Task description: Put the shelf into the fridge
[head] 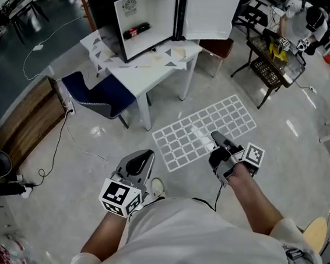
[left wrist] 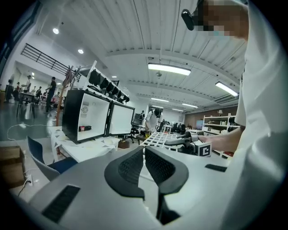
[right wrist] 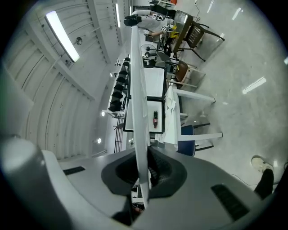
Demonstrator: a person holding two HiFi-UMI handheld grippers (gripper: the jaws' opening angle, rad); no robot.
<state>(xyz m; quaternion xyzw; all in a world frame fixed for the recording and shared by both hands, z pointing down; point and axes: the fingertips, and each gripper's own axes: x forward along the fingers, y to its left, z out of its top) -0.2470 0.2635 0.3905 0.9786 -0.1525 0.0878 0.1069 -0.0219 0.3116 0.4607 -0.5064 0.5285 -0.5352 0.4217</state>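
A white wire shelf hangs flat above the floor, held at its near edge by my right gripper, which is shut on it. In the right gripper view the shelf runs edge-on between the jaws. My left gripper is shut and holds nothing, left of the shelf. The small black fridge stands open on a white table, with a dark bottle inside. The left gripper view shows the fridge, the shelf and the left gripper.
A blue chair sits at the table's left. Paper scraps lie on the table. A cable trails over the floor. A wooden bench is at left. A dark chair and rack stand at right.
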